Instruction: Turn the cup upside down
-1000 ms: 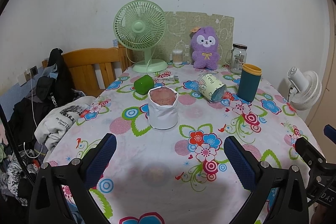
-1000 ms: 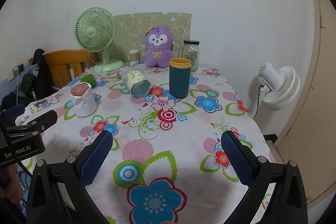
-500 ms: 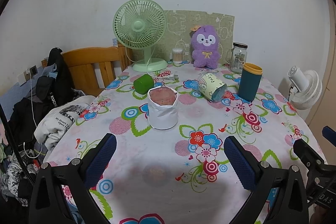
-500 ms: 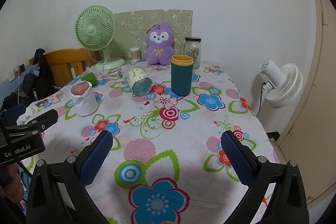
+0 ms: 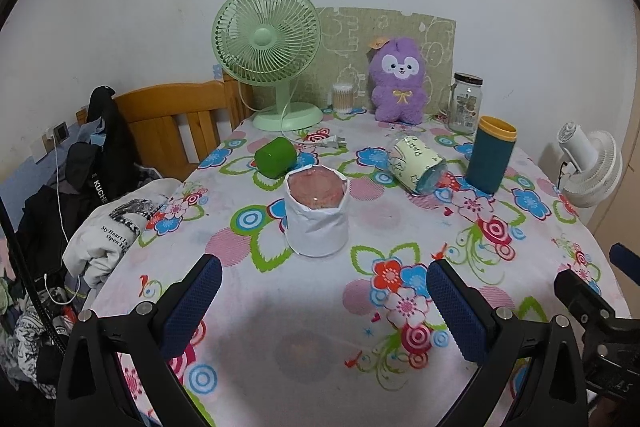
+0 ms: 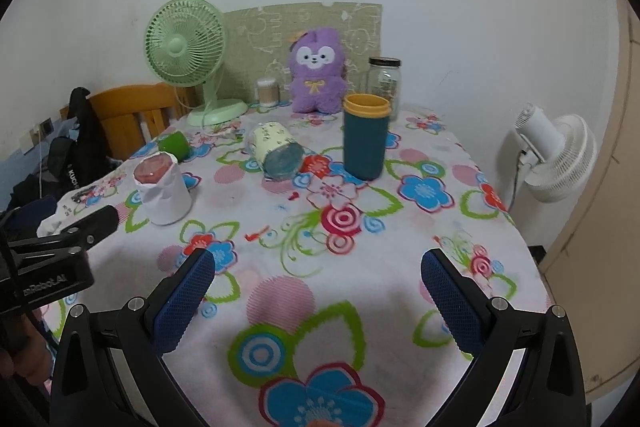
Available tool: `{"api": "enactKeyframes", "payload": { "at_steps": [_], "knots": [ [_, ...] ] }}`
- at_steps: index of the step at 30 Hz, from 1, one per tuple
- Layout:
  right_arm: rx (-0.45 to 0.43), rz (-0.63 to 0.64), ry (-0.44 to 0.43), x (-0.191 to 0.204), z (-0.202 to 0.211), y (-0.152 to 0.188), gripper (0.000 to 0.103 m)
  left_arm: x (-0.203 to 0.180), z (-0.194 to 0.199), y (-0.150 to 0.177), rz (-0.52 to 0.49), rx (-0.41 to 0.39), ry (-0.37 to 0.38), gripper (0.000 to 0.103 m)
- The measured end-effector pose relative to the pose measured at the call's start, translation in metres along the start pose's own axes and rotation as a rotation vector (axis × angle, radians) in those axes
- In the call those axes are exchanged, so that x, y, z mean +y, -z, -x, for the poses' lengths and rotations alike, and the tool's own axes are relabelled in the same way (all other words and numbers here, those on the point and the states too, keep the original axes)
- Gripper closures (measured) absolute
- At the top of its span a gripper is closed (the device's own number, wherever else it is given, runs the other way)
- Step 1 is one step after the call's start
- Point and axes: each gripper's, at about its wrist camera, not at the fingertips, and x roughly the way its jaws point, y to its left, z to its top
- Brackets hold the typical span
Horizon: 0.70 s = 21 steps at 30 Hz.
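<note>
**Two spread grippers over a flowered table; teal cup upright at the far right**

Left wrist view. Left gripper [image 5: 320,301]: blue-padded jaws spread wide, nothing between them, hovering above the near edge of the floral-print tablecloth [image 5: 248,311]. Ahead of it, one white paper-wrapped container with a pink top [image 5: 317,211], upright. Behind that, one small green cylinder [image 5: 275,157] on its side. Right of centre, one pale yellow printed paper cup with a blue end [image 5: 416,163], lying on its side. Just beside it, one tall teal cup with a yellow rim [image 5: 491,154], upright, mouth up. Along the wall: pale green desk fan [image 5: 267,41], purple plush rabbit [image 5: 397,79], clear glass jar with dark lid [image 5: 465,103].

Right wrist view. Right gripper [image 6: 318,301]: jaws likewise wide apart and unloaded, over the tablecloth, well short of the teal cup, which stands beyond them near table centre. The left gripper's black body shows at the left edge. White floor fan [image 6: 556,155] beyond the table's right side.
</note>
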Motion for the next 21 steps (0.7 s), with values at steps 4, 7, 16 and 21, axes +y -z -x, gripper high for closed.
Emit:
{"api": "enactKeyframes", "payload": {
  "at_steps": [4,7,16,21],
  "knots": [
    [0.022,0.009,-0.009,0.004,-0.012,-0.013,0.000,0.003,-0.015,-0.010,-0.014,0.020,-0.006,0.000],
    [0.028,0.031,-0.008,0.008,-0.022,-0.025,0.000,0.005,-0.024,-0.019,-0.026,0.030,-0.003,0.000],
    [0.069,0.076,-0.017,0.019,-0.056,-0.059,0.000,0.009,-0.053,-0.050,-0.036,0.040,0.004,0.000],
    [0.107,0.069,-0.056,0.020,-0.084,-0.074,0.000,0.011,-0.074,-0.065,-0.055,0.085,0.046,0.000]
  ]
}}
